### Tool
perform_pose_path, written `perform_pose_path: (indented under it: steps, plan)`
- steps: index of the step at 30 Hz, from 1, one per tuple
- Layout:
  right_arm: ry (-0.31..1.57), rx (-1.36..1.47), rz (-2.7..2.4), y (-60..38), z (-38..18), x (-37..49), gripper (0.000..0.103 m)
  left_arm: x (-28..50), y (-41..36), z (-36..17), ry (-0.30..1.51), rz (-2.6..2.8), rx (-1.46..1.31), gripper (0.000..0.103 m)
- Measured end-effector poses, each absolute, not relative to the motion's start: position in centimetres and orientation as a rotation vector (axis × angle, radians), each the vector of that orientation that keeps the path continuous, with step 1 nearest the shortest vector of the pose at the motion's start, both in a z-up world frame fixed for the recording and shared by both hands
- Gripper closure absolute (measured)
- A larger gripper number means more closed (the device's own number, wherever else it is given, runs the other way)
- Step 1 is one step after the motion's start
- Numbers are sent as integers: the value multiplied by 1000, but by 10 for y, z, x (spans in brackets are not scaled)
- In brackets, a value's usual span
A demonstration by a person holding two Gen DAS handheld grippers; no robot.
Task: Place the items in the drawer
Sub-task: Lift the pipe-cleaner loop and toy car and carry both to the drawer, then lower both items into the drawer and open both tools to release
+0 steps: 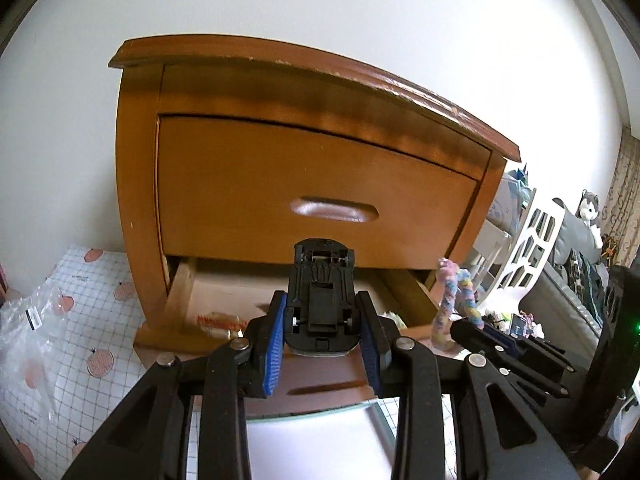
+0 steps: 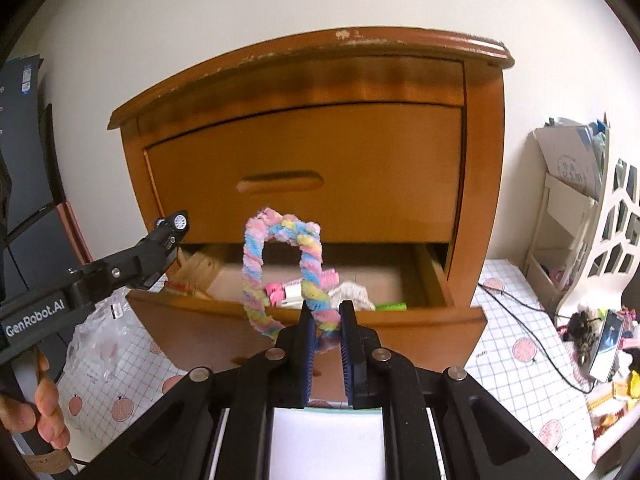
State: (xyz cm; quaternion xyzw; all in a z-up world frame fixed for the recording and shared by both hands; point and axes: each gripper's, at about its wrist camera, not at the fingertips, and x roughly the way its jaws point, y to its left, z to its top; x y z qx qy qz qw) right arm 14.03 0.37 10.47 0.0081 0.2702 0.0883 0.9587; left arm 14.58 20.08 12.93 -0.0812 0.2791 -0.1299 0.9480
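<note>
Left tongs (image 1: 322, 334) clamp an upturned toy car (image 1: 320, 300); right tongs (image 2: 325, 330) pinch a pastel twisted loop (image 2: 284, 272) before the open bottom drawer (image 2: 312, 320).

Nightstand (image 2: 320, 152) on table (image 2: 516, 312), against wall; lower drawer (image 2: 400, 320) pulled out, small items (image 2: 316, 292) inside; plastic bag (image 1: 28, 320) left of nightstand, rack (image 2: 580, 216) right

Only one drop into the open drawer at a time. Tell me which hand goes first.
Right, probably. The right gripper holds the pastel braided loop almost centred over the open lower drawer. The left gripper, clamping the toy car, sits nearer the drawer's left side.
</note>
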Motion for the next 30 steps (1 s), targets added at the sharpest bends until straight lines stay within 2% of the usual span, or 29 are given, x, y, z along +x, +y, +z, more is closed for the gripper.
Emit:
perform_pose_path:
  steps: [12,30]
  plan:
    - [542,-57,174,17,116,174,91,176,204,123,594,-239,-145,68]
    - [640,-81,147,22,95,221,91,217,199,85,706,-218,-116,68]
